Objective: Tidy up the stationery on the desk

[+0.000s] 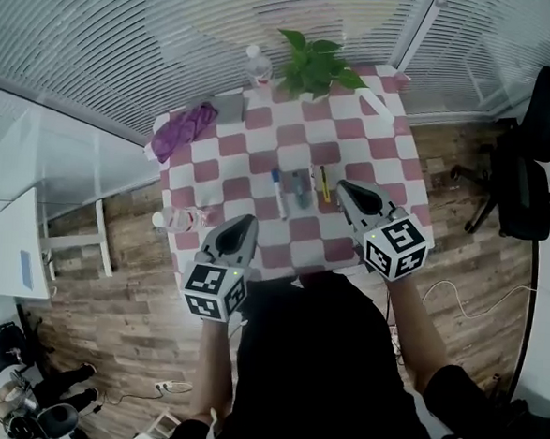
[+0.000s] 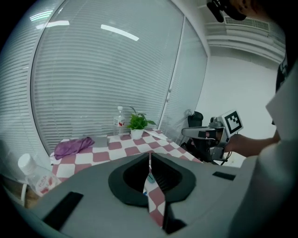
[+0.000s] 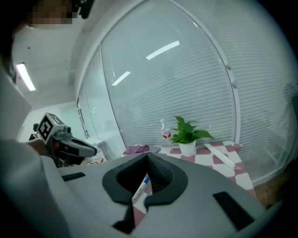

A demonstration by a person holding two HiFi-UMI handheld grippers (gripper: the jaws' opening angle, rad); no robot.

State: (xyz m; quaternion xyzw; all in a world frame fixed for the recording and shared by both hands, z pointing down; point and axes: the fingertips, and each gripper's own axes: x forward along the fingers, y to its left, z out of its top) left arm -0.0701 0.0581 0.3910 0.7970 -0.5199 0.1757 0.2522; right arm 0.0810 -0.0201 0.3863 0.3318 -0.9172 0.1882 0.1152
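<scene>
While I am standing at the near edge of the table (image 1: 356, 135), with its pink and white checked cloth, I am holding both grippers out over it. The left gripper (image 1: 246, 223) is hanging above the near left part of the cloth. Its jaws are pressed together with nothing between them, and only a thin slit of the checks is showing behind the tips in the left gripper view. The right gripper (image 1: 345, 188) is likewise clenched and empty. It is hovering over the middle of the table, close to the stationery in the head view.

The stationery is lying in a short row at the centre of the cloth. A white marker with a blue cap (image 1: 278, 192) is on the left, a small grey item (image 1: 301, 188) whose kind I cannot make out is beside it, and a yellow pencil (image 1: 323, 183) is on the right. I am also seeing the marker through the opening behind the right jaws, lying on the cloth below them.

At the far edge a potted plant (image 1: 314, 66) is standing beside an upright water bottle (image 1: 258, 65). A purple cloth (image 1: 183, 130) is bunched at the far left corner, a long white object (image 1: 377, 104) is lying near the far right corner, and another bottle (image 1: 179, 219) is lying on its side at the left edge.
</scene>
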